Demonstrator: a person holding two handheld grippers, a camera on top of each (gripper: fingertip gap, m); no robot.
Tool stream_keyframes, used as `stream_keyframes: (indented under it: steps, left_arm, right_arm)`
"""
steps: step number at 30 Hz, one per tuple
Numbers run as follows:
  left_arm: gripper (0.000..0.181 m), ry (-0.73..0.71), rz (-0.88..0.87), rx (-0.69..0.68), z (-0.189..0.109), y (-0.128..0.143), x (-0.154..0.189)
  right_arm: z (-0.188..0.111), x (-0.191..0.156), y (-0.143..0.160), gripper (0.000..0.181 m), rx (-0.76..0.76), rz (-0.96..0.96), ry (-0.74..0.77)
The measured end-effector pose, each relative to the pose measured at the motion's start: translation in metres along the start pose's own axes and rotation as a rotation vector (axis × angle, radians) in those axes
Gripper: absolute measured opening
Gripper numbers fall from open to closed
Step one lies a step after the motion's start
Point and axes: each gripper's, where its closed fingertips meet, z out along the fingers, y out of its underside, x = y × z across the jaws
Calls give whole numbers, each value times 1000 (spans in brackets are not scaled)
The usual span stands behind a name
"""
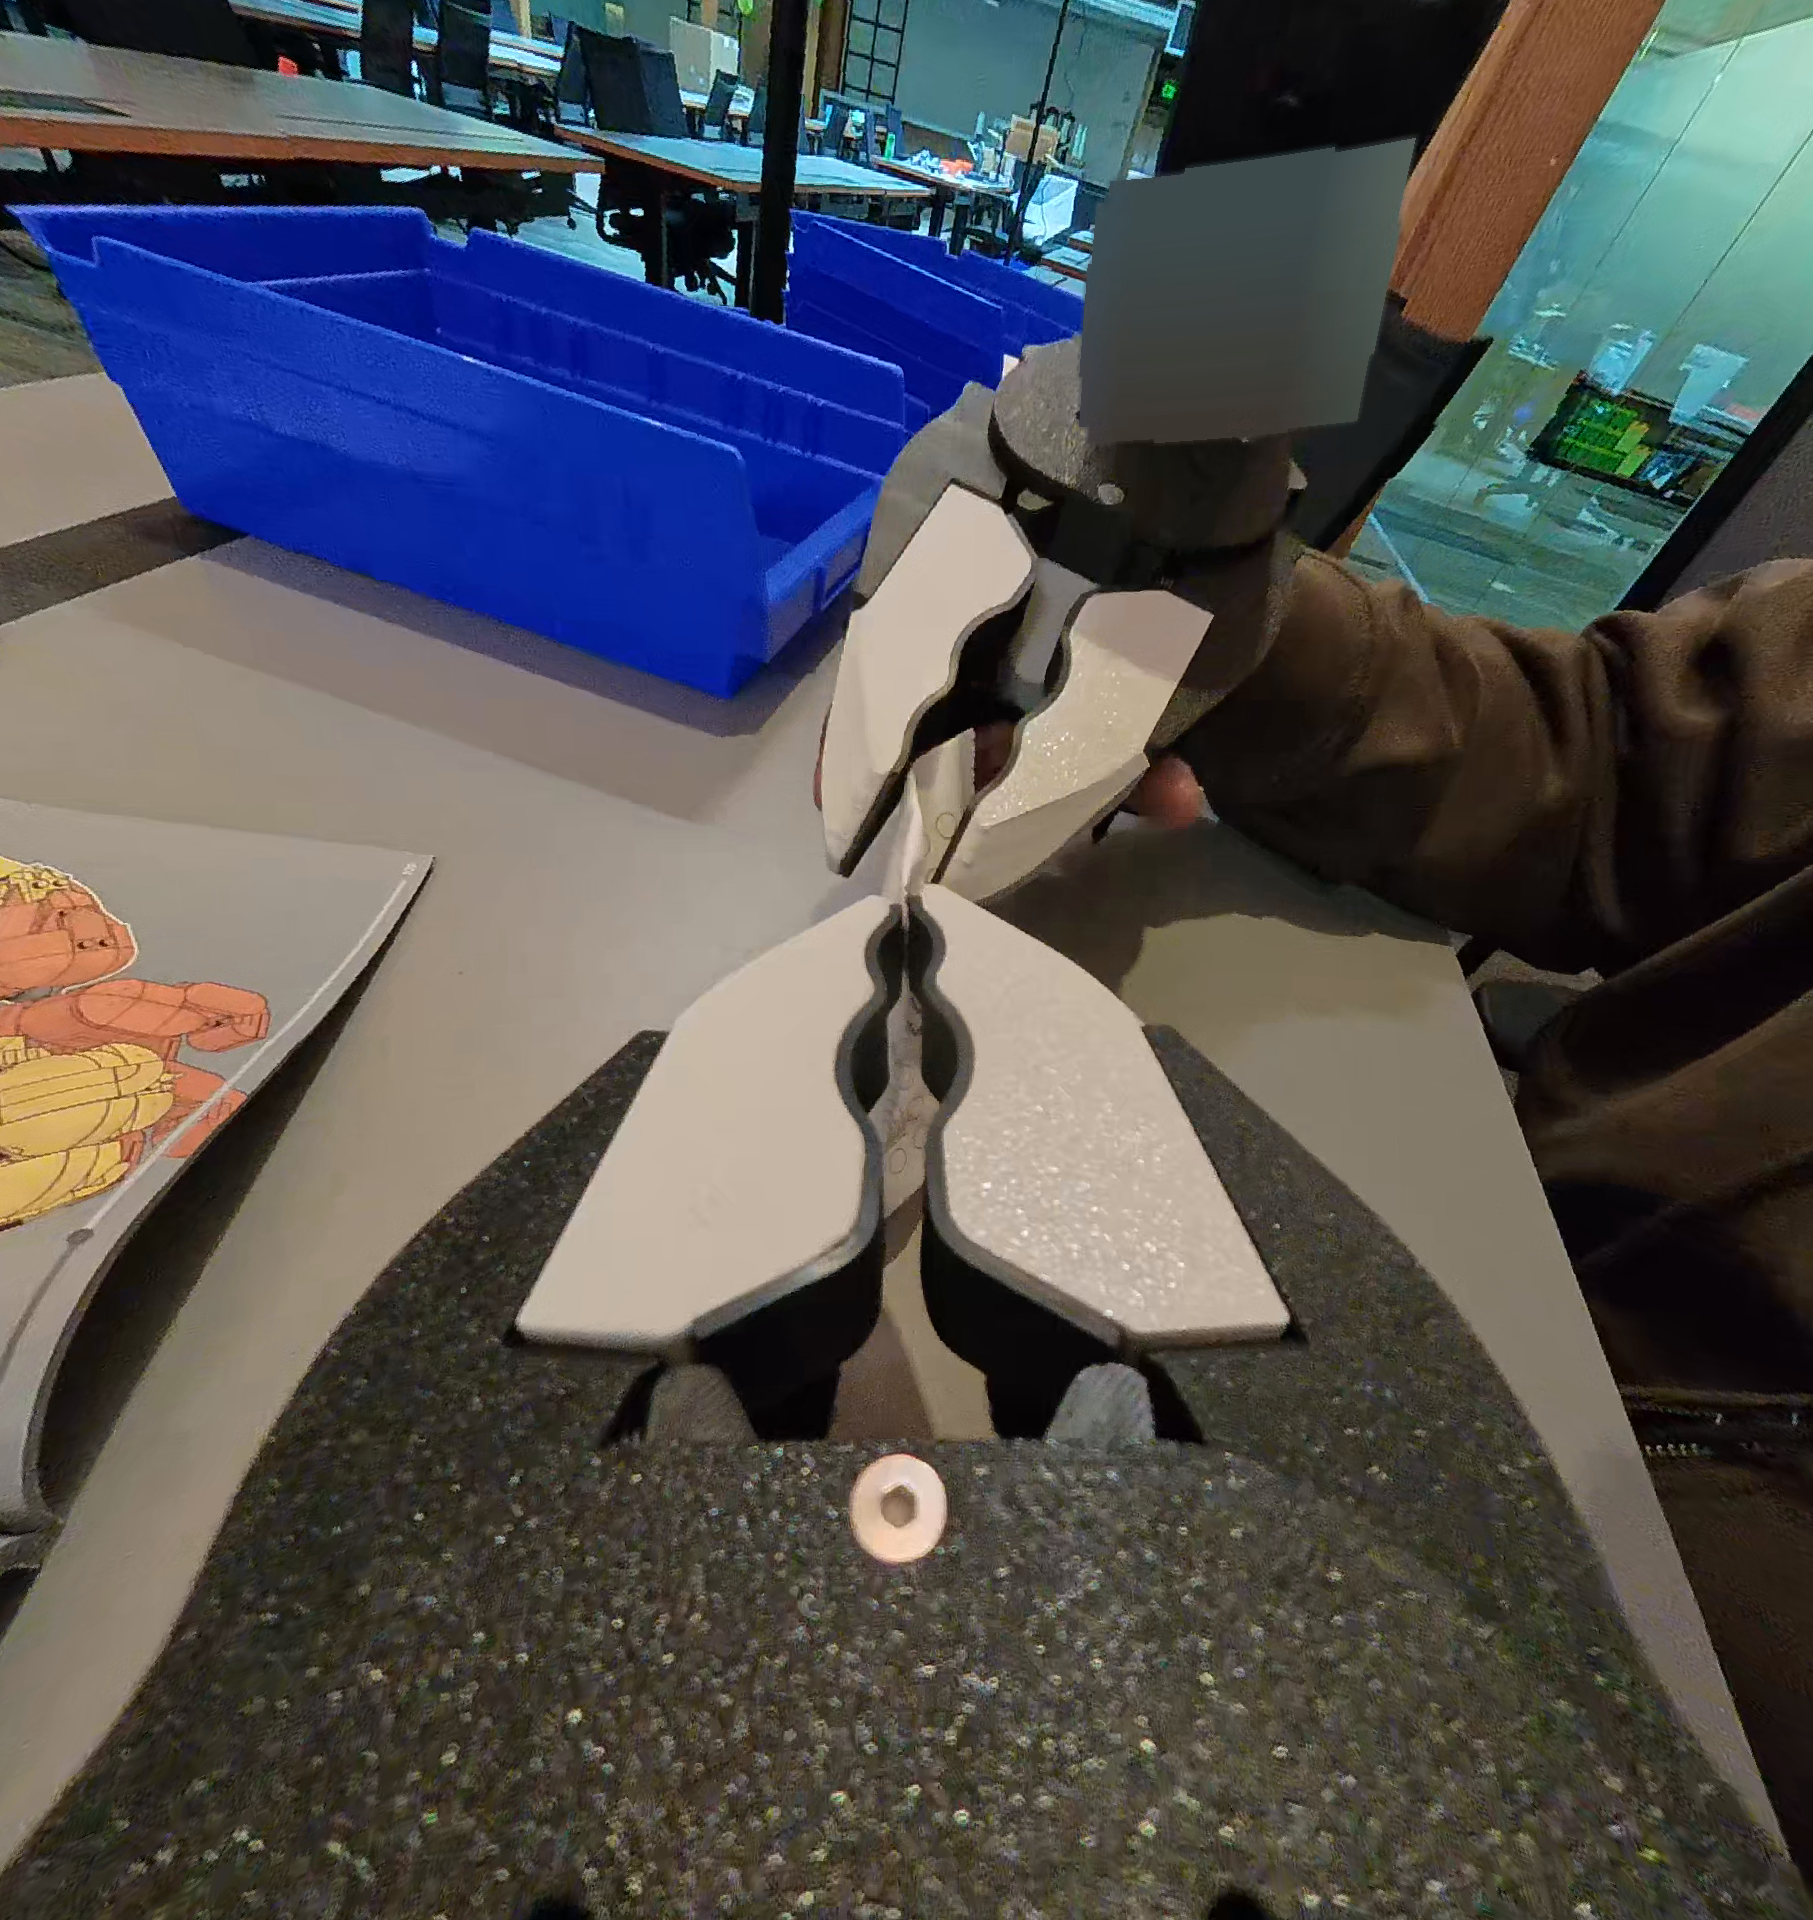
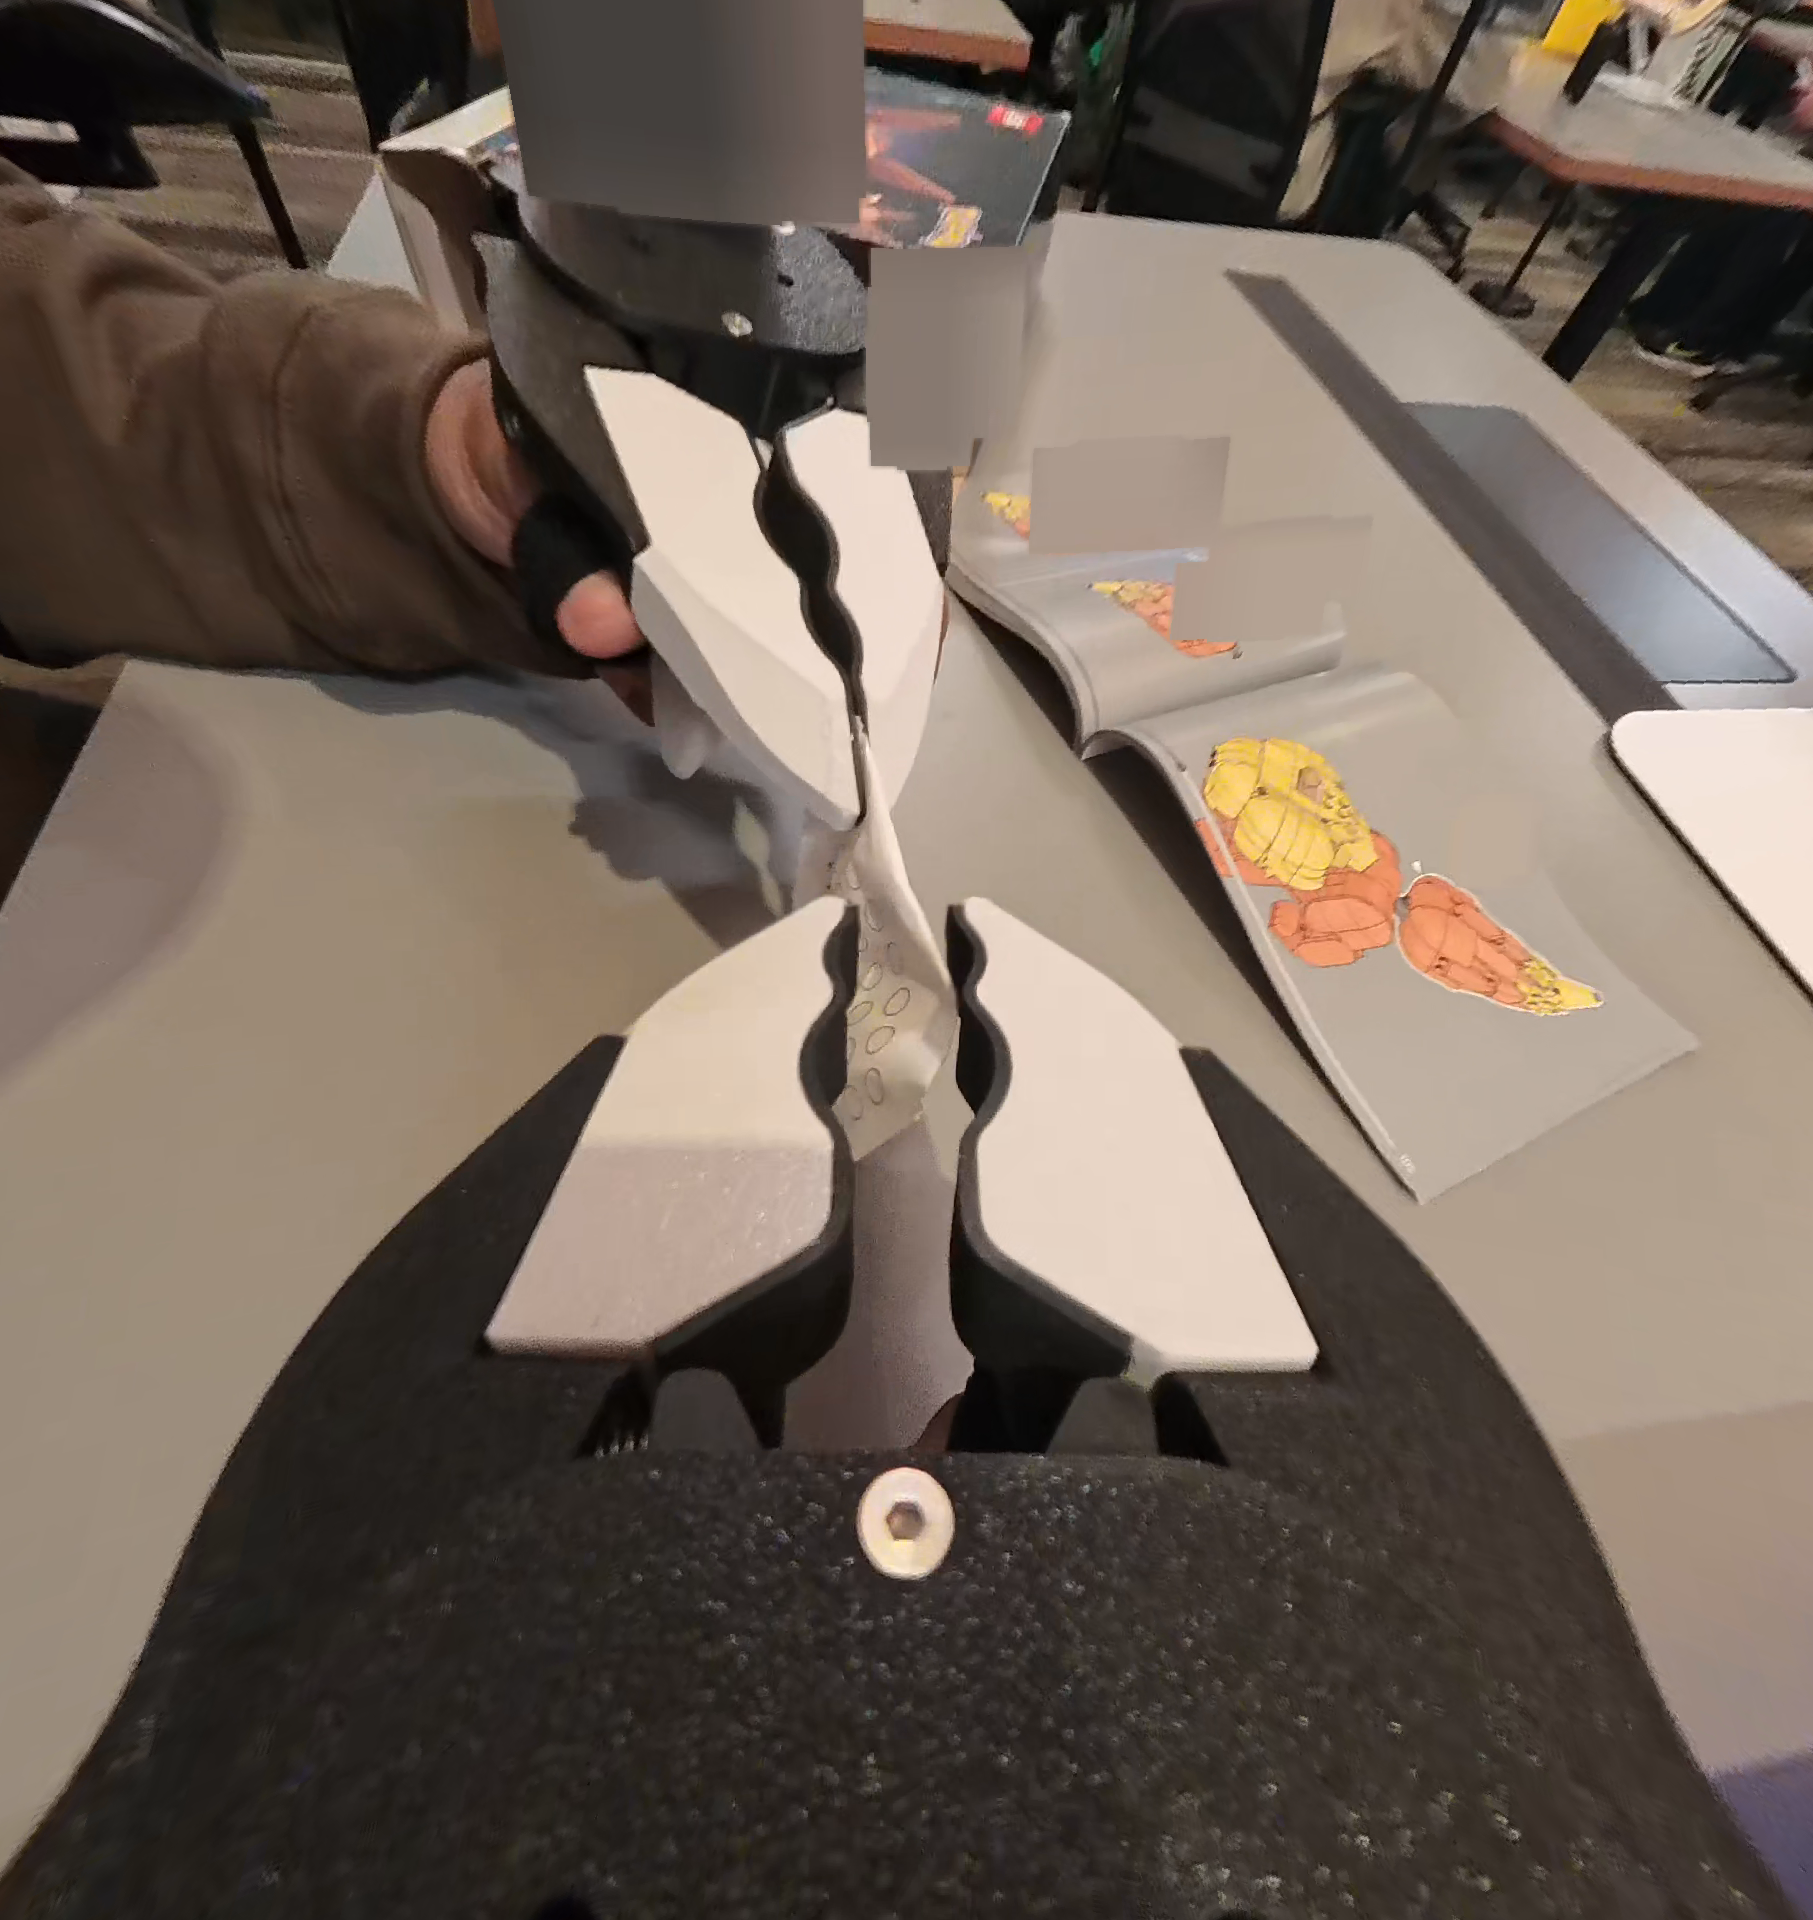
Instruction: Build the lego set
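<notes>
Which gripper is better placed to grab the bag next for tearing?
Right. The right gripper is open with the bag between its fingers, needing only to close; the left gripper is already shut on it.

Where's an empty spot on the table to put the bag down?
Bare grey table lies on the right gripper's left, toward the rounded edge, and between the blue bin and instruction booklet. It is crowded where both grippers meet on the white paper bag.
</notes>
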Motion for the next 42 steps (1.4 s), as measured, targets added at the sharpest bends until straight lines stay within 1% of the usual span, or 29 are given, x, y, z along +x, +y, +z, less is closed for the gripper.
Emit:
stream_keyframes:
  steps: [1, 3, 5, 8, 11, 13, 17, 22, 25, 30, 37, 42]
  left_arm:
    - [0, 0, 1, -6, 1, 1, 0]
    - [0, -20, -2, -3, 1, 0, -3]
    - [3, -40, -11, 13, 1, -1, -7]
    - [15, -83, -9, 21, 1, -1, -13]
    - [23, -82, 6, 0, 2, 2, -11]
    - [23, -81, 17, -9, 4, 5, -10]
    - [9, -37, 28, -2, 6, 7, -5]
    - [3, 6, -10, -44, 4, 12, -4]
    - [2, 46, -73, -48, 2, 13, -4]
    - [7, 33, -59, -26, 3, 12, -3]
    - [3, 56, -70, -41, 3, 14, -2]
    - [2, 40, -64, 32, 3, 4, -5]
  right_arm:
    - [1, 0, 2, 16, -9, 9, -6]
    - [2, 0, 3, 7, -12, 35, -13]
    - [3, 2, 3, 4, -5, 70, -15]
    - [4, 3, 3, 2, 8, 109, -28]
    - [4, 2, 1, 1, 28, 135, -41]
    - [4, -1, 0, 1, 34, 133, -59]
    - [5, -4, -1, 0, 42, 131, -76]
    - [8, -7, 0, 0, 40, 148, -108]
    - [9, -9, 0, 0, 43, 151, -116]
    - [8, -8, 0, 0, 48, 162, -117]
    - [10, -10, 0, 0, 45, 150, -122]
    - [6, -5, -9, 3, 107, 205, -112]
